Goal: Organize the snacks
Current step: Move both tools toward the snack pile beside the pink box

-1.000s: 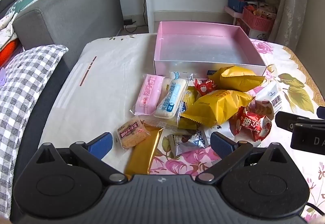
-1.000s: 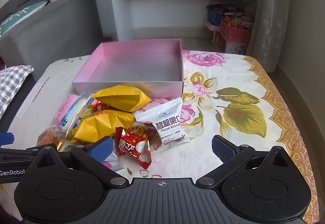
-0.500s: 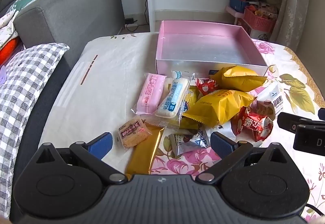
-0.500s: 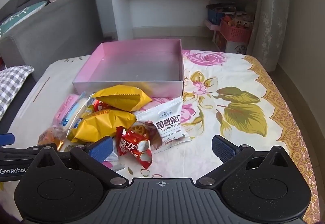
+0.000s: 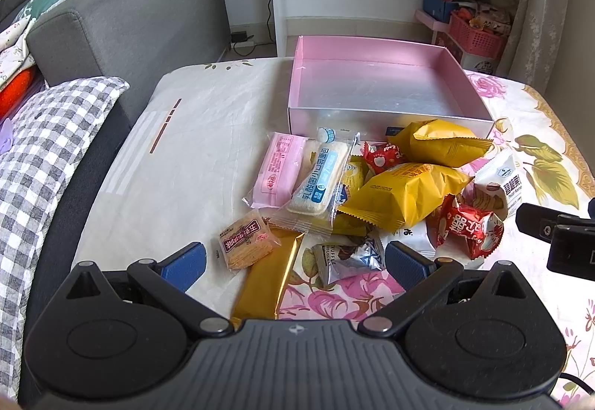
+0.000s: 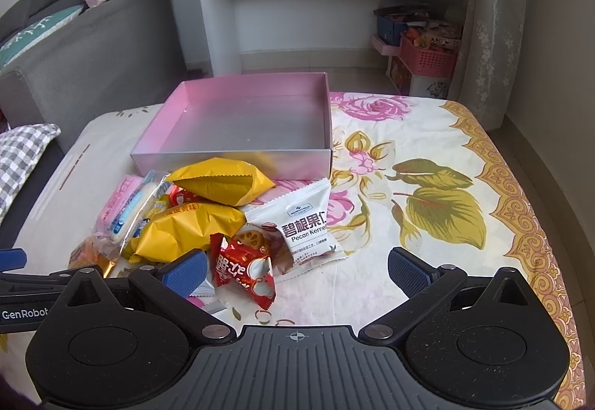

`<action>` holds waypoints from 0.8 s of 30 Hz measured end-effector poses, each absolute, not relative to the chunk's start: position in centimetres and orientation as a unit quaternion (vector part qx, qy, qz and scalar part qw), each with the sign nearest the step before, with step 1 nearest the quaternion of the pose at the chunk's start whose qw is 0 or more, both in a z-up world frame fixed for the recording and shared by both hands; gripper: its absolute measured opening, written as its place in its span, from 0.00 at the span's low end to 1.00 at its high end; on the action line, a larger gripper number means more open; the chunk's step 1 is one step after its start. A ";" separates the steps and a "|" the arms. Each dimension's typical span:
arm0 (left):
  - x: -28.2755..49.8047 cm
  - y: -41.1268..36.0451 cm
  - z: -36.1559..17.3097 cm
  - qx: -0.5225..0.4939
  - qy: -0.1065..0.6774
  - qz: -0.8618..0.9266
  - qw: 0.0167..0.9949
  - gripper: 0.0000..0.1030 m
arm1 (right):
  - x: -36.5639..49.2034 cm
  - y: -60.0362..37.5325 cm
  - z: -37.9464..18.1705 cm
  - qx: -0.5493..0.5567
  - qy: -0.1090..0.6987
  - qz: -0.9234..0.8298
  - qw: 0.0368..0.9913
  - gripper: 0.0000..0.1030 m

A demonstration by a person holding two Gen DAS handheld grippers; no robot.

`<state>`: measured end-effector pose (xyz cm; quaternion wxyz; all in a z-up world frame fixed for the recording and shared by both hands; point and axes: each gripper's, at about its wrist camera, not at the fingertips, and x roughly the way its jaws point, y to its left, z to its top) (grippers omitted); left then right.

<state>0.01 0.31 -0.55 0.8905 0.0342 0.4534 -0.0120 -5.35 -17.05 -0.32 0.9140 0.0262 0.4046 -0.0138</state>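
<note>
Hovering wide open and empty, the left gripper [image 5: 293, 261] sits nearest the gold bar [image 5: 269, 272], which runs lengthwise between its fingers, pointing toward the pink box [image 5: 386, 118].

Left hand-held gripper [image 5: 293, 263] sits low in the frame, jaws spread wide, nothing between the blue pads. Right hand-held gripper [image 6: 295, 267] likewise gapes, empty; its black body shows at the left view's right edge.

Left wrist view: low over the table's near-left edge, facing the pink box [image 5: 386, 90]. Right wrist view: near-right edge (same heading). Shared: box, snack pile [image 6: 208, 220].
</note>
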 end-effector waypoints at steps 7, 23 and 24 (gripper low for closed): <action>0.1 0.4 -0.6 0.035 0.455 -0.011 0.890 1.00 | -5.3 -16.9 -0.4 0.023 0.405 -0.016 0.914 1.00; -0.2 0.3 -0.2 0.040 0.449 -0.005 0.892 1.00 | -5.7 -16.2 -0.1 -0.013 0.381 -0.008 0.924 1.00; -0.2 0.3 -0.2 0.040 0.448 -0.005 0.893 1.00 | -5.7 -16.2 -0.1 -0.009 0.386 -0.005 0.922 1.00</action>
